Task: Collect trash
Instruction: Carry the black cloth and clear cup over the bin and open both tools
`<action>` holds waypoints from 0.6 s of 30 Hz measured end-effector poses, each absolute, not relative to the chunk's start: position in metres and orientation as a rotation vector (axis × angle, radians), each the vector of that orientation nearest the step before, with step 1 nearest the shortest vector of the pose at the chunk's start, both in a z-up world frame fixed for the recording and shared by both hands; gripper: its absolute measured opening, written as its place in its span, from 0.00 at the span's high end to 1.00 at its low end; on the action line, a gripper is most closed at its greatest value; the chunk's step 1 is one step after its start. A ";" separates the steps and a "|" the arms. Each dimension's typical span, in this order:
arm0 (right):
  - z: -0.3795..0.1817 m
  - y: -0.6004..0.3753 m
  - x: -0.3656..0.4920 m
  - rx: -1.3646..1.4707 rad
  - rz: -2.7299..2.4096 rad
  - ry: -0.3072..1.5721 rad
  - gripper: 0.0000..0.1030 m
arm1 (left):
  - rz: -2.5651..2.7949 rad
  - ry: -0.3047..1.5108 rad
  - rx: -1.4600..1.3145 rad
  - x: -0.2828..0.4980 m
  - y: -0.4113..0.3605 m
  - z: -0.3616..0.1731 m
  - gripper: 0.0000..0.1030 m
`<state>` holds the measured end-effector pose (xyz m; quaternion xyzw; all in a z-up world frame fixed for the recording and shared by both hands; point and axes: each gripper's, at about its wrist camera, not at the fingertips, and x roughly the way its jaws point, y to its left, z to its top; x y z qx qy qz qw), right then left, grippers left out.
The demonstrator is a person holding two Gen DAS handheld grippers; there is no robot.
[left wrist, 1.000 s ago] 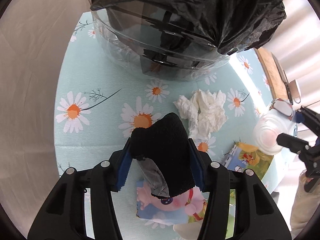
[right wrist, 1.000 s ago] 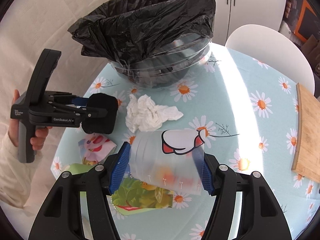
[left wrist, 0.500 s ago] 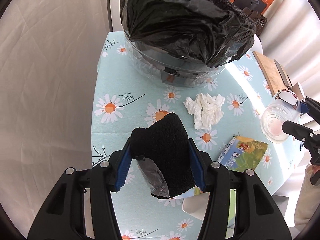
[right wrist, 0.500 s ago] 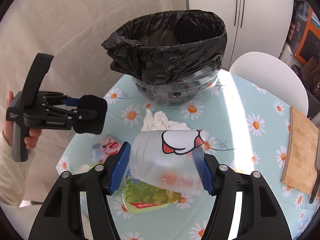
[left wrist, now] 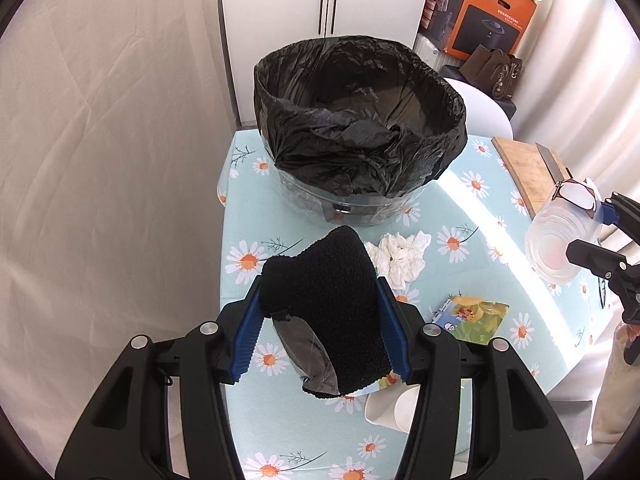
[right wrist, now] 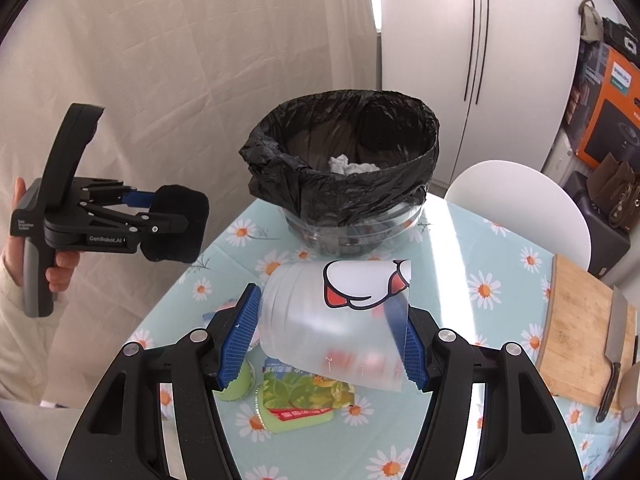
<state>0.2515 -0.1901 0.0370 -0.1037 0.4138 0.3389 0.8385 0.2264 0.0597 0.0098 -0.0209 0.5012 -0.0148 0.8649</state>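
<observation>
My left gripper [left wrist: 320,320] is shut on a black sponge [left wrist: 324,296] and holds it above the table, short of the bin. It also shows in the right wrist view [right wrist: 172,224] at the left. My right gripper [right wrist: 332,340] is shut on a clear plastic cup [right wrist: 336,320] with a cartoon print, held on its side above the table; it also shows in the left wrist view [left wrist: 560,240]. The bin [left wrist: 360,136], lined with a black bag, stands at the table's far end [right wrist: 348,160] with white tissue inside [right wrist: 352,166]. A crumpled tissue [left wrist: 400,256] lies on the table.
A green snack wrapper [right wrist: 304,396] and a small packet [left wrist: 472,314] lie on the daisy tablecloth [left wrist: 460,220]. A wooden board [right wrist: 580,332] with a knife [right wrist: 616,356] lies at the right. A white chair [right wrist: 520,200] and an orange box [left wrist: 492,16] stand behind.
Both grippers have risen and drawn back from the table with their loads. The bin's opening now shows from above in both views.
</observation>
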 end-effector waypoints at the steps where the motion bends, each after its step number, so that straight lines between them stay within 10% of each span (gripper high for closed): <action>1: 0.040 -0.191 0.251 -0.222 0.714 0.865 0.43 | -0.037 1.043 -0.041 0.227 0.059 0.014 0.47; 18: 0.101 -0.190 0.274 -0.278 0.706 0.738 0.43 | -0.103 0.911 0.004 0.255 0.047 0.080 0.47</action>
